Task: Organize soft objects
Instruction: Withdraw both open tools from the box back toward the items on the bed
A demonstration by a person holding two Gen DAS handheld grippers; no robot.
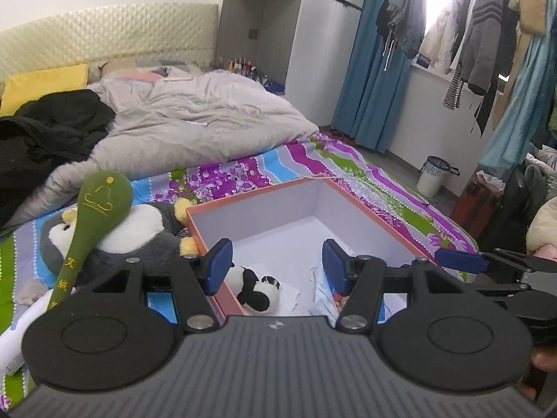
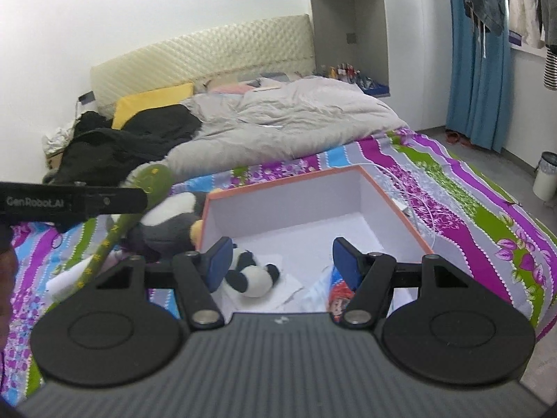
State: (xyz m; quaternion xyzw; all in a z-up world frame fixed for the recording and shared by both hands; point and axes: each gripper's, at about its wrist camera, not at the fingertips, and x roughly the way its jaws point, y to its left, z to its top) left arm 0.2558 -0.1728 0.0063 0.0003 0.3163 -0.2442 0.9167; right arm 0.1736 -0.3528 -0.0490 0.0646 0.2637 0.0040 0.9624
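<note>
An orange-rimmed box (image 1: 264,216) with a white inside stands open on the bedspread. In it lie a small panda plush (image 1: 256,291), a cartoon-printed packet (image 1: 337,297) and white paper. Left of the box a grey and white penguin plush (image 1: 139,233) lies under a green spoon-shaped soft hammer (image 1: 95,209). My left gripper (image 1: 276,264) hangs open over the box's near end, with nothing between its pads. My right gripper (image 2: 282,261) is open and empty over the same box (image 2: 278,205), above the panda (image 2: 252,277). The penguin (image 2: 170,224) shows beside it.
A crumpled grey duvet (image 1: 195,118), black clothes (image 1: 45,132) and a yellow pillow (image 1: 45,83) cover the far half of the bed. A white cable trails by the box's right side. On the floor stands a white bin (image 1: 431,176); coats hang by the blue curtain (image 1: 376,80).
</note>
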